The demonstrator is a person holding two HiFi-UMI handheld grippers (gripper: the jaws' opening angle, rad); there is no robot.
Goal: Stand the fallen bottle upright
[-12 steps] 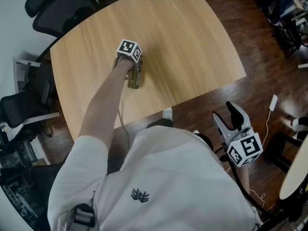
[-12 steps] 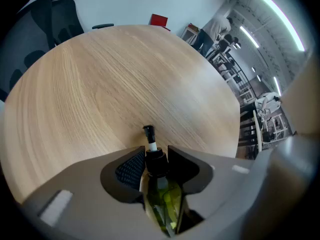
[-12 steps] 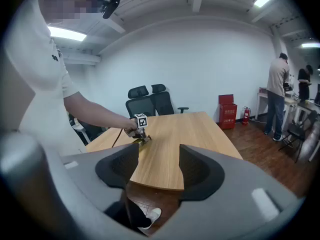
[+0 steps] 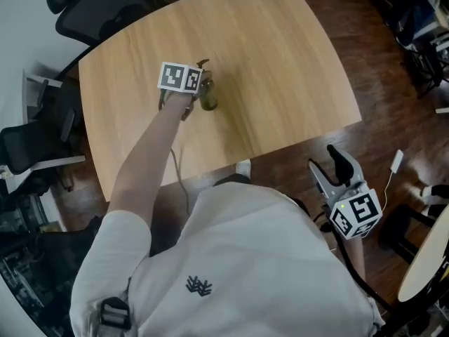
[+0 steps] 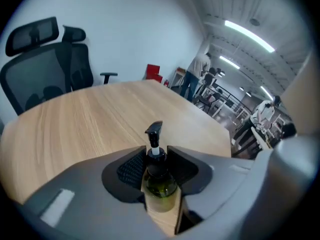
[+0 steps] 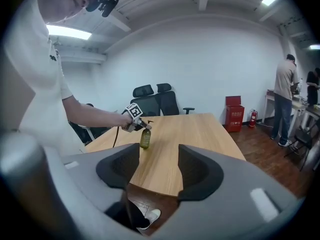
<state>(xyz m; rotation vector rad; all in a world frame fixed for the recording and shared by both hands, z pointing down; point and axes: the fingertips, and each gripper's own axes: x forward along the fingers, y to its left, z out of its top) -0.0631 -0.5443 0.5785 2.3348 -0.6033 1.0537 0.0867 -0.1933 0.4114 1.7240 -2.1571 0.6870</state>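
Note:
An olive-green pump bottle (image 4: 208,98) with a black pump head stands upright on the light wooden table (image 4: 280,62), its base on the tabletop. My left gripper (image 4: 198,90) is shut on the bottle's black neck; in the left gripper view both pads (image 5: 131,167) press the collar of the bottle (image 5: 160,180). In the right gripper view the bottle (image 6: 145,138) stands under the left gripper (image 6: 141,125). My right gripper (image 4: 328,166) hangs open and empty off the table's near right edge, above the floor; in its own view the gripper (image 6: 158,170) has nothing between its pads.
Black office chairs (image 4: 91,9) stand at the table's far left corner. Dark wooden floor (image 4: 393,118) lies to the right, with a white cable (image 4: 394,161) on it. People (image 5: 200,74) stand in the background beyond the table, and a red box (image 6: 233,113) sits by the wall.
The bottle has gone from lying tilted under my left gripper to standing upright. My left gripper has risen and shifted slightly toward the table's far side. The right gripper has hardly moved.

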